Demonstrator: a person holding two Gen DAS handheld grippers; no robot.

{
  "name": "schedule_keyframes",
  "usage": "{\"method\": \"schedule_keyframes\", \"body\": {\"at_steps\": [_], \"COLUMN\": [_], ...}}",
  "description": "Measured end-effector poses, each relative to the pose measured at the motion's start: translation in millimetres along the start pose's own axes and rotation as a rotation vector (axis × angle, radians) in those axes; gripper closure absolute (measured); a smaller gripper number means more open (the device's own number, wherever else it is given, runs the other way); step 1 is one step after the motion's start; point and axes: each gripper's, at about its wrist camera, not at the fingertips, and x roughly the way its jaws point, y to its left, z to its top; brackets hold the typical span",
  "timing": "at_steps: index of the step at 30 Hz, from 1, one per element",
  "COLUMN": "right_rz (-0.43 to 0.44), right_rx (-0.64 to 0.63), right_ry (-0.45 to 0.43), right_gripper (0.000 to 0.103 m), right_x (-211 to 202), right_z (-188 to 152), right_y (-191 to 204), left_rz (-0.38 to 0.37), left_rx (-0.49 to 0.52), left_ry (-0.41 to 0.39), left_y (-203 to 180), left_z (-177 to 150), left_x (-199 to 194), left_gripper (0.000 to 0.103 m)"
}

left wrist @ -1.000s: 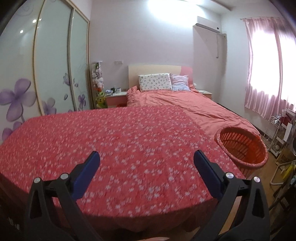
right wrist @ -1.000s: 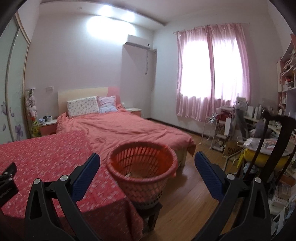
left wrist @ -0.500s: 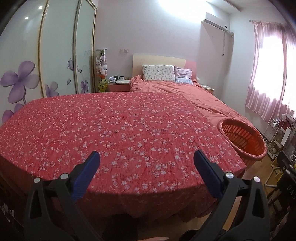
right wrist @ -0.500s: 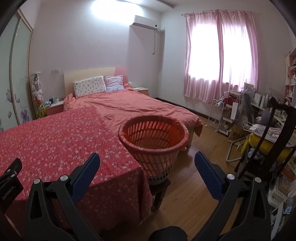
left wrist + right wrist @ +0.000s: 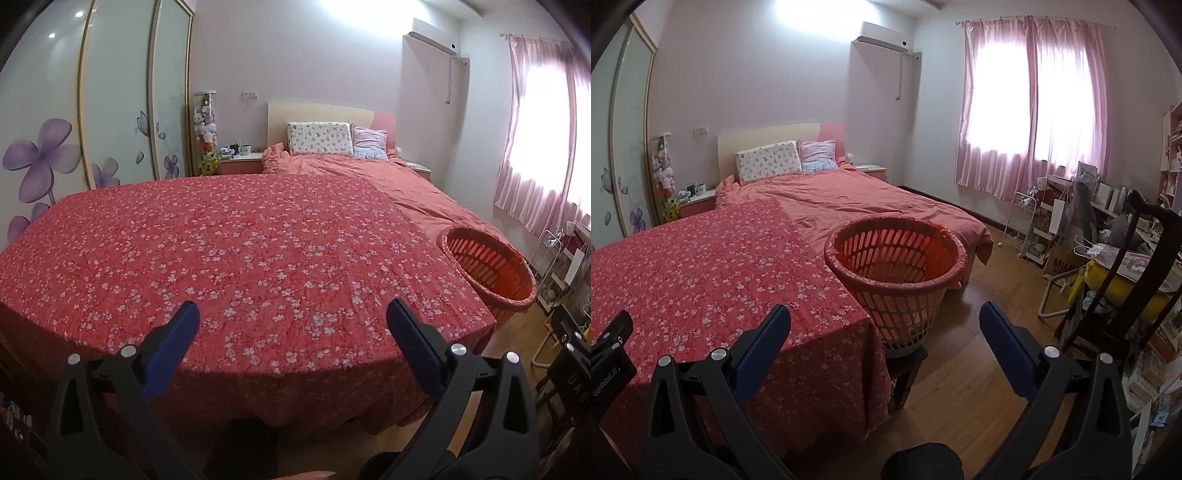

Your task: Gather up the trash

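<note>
Presently both grippers, left [image 5: 288, 332] and right [image 5: 884, 332], gape wide, holding nothing. No trash visible on the cloth [image 5: 221, 251]; handling unjudgeable. Basket [image 5: 897, 273] stands beyond the right jaws.

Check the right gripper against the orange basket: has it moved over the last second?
Yes. The right gripper has pulled back and risen: the orange basket now sits farther off, showing the stool beneath.
</note>
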Motion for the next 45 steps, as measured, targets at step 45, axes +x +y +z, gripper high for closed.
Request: {"method": "schedule_keyframes", "body": {"at_steps": [45], "right_rz": [0.034], "right_rx": [0.004], "right_ry": [-0.001], "right_gripper": [0.002], "right_x": [-1.7], "right_z": [4.3], "right_y": [-2.4], "left_rz": [-0.002], "left_rx": [0.006], "left_ry": [-0.022], "left_y": [-7.6], "left_z": [2.5], "left_x": [-14.4], "left_gripper": [0.004]}}
